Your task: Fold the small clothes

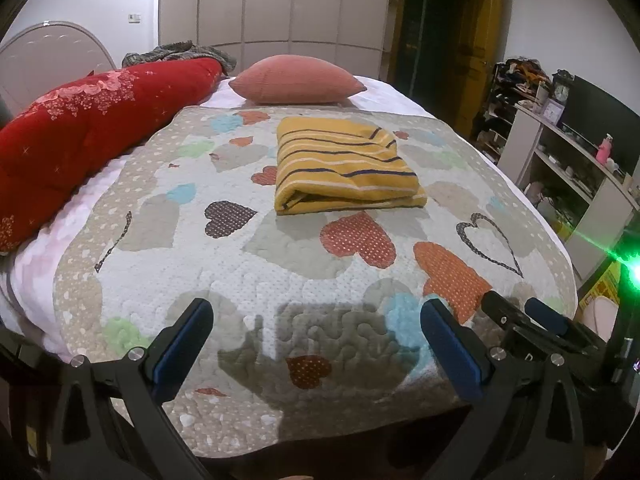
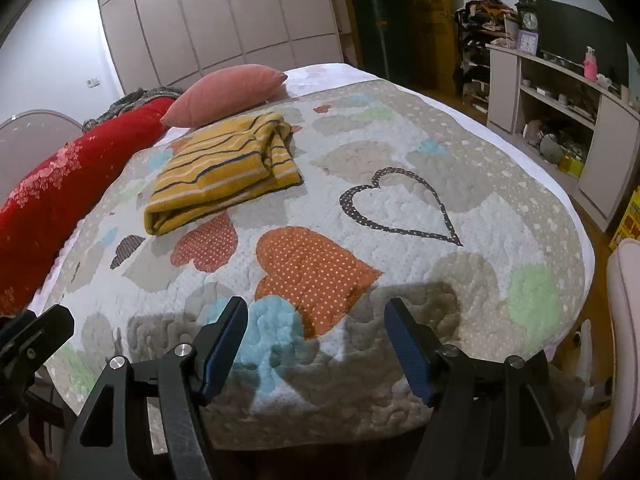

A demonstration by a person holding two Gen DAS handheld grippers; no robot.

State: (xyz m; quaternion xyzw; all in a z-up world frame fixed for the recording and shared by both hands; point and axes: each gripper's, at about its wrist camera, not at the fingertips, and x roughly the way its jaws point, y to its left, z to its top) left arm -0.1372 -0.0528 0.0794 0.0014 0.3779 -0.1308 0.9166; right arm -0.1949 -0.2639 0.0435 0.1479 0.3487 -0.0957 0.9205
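A yellow garment with dark and white stripes (image 1: 344,168) lies folded into a thick rectangle on the heart-patterned quilt (image 1: 256,272), past the middle of the bed. In the right wrist view the same folded garment (image 2: 224,172) sits to the upper left. My left gripper (image 1: 316,312) hovers near the bed's front edge, open, with only quilt between its blue pads. My right gripper (image 2: 316,312) is also open and empty over the near edge, well short of the garment. The right gripper (image 1: 520,312) shows at the lower right of the left wrist view.
A pink cushion (image 1: 296,80) lies behind the garment. A red quilted blanket (image 1: 80,128) runs along the bed's left side. Shelves with clutter (image 2: 560,96) and a pink chair (image 2: 624,320) stand to the right. Wardrobe doors (image 1: 272,0) fill the back wall.
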